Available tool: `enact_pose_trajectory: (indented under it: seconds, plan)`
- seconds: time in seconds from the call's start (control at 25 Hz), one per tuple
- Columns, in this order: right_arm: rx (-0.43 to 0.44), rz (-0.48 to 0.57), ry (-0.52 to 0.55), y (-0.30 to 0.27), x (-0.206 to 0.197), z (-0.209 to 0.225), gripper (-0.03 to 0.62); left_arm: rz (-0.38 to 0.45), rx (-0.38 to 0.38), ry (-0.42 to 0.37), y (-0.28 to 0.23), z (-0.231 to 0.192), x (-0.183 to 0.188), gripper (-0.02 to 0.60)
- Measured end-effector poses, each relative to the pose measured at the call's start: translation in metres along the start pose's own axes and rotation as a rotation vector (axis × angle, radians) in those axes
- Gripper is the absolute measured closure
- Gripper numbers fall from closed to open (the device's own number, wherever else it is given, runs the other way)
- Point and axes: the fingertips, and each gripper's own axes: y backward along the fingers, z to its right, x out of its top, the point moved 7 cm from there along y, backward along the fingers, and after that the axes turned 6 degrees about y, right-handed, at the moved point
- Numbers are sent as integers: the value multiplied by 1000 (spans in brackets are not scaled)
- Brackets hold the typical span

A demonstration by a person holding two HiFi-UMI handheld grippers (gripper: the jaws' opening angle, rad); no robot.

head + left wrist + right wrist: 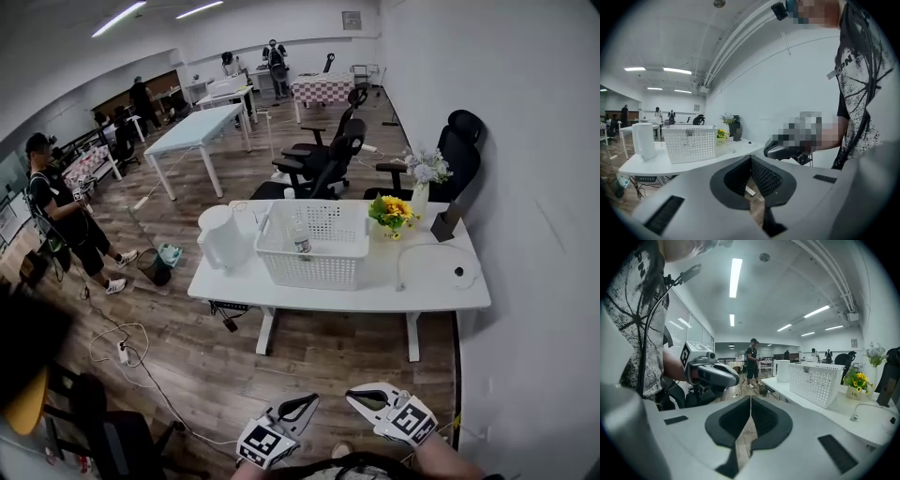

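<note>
At the bottom edge of the head view, the left tool (309, 401) and the right tool (356, 396) hang side by side over the wood-plank floor (319, 361). Each has its jaws pressed together on nothing. Well apart from them, mid-frame, a white tabletop (427, 289) stands against the white wall (525, 187) at right. It carries a white perforated basket (314, 253) at its centre, with a white kettle (223, 236) just left of it and potted yellow flowers (392, 212) to its right. Black office chairs (323, 164) stand behind the tabletop. A pale blue table (197, 131) sits in the upper left, and a person (61, 220) stands at the left edge.
</note>
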Motion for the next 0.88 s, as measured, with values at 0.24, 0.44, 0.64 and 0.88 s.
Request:
enact_pose_trajectory:
  seconds: [0.24,0.44,0.64,0.88]
  plan:
    - [18,1,10,3,-9,24,571,-19,23,0,-19,-3,0,571]
    - [5,16,-1,6,-11,39,571,-21,37,0,-26,-7,4,571]
    - [-10,28,-26,5,-12,48,571,-21,34,10,-34,-14,7,571]
    - [-32,24,-37,-2,-18,59,571,-21,7,8,-48,-30,7,571]
